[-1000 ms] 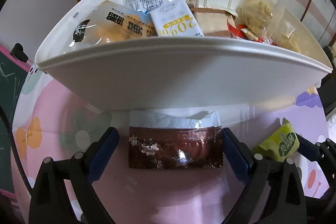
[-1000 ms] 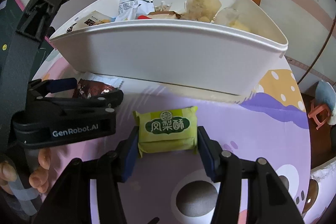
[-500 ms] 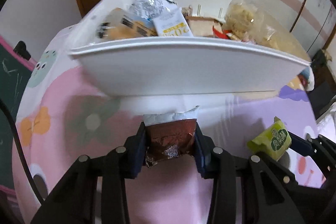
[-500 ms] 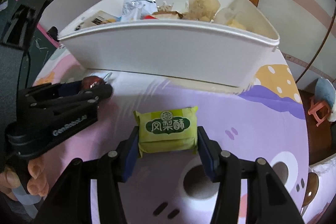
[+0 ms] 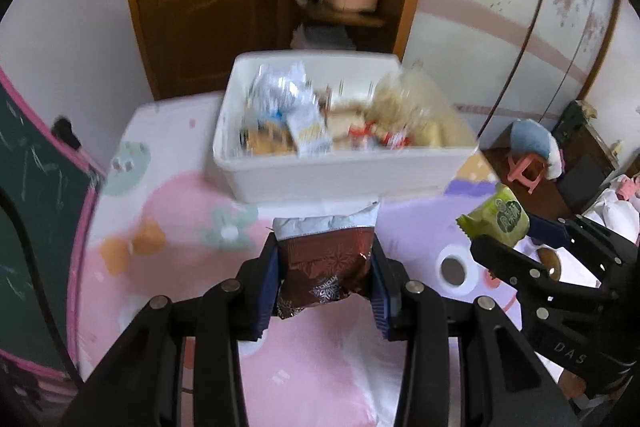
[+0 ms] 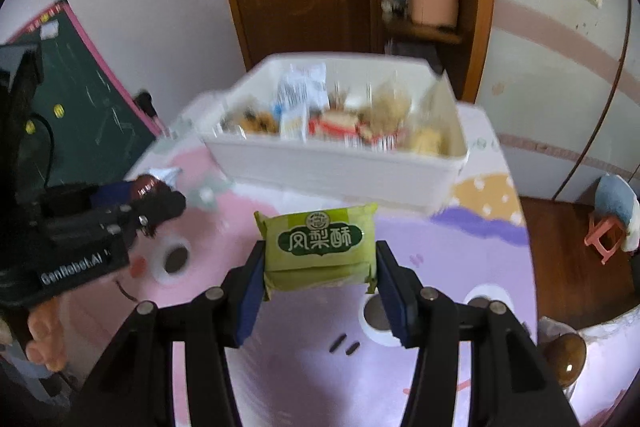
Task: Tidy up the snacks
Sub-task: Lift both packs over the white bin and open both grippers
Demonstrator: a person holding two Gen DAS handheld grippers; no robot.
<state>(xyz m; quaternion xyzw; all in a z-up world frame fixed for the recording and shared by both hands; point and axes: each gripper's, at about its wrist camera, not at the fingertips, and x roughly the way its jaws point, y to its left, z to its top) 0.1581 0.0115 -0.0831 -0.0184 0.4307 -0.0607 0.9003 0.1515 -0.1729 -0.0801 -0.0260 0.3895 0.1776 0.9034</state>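
The packet (image 5: 326, 269) between the black left gripper's (image 5: 325, 291) blue-padded fingers (image 5: 267, 287) is dark brown-red with silver snowflakes and a plain silver-white top strip. The other packet (image 6: 320, 247) is yellow-green with a dark green label and white characters. The bin (image 6: 340, 171) is plain white. The table (image 6: 304, 367) cover is pastel pink and lilac with cartoon flowers, a white-dotted yellow patch and round eyes. The board (image 6: 80, 95) is dark green, edged pink.

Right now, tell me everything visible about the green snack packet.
The green snack packet is a small pillow-shaped glossy wrapper, yellow-green with a dark green label in white Chinese characters and crimped ends. The right gripper is shut on its two ends, holding it level, label facing the camera, above the table and short of the white bin.
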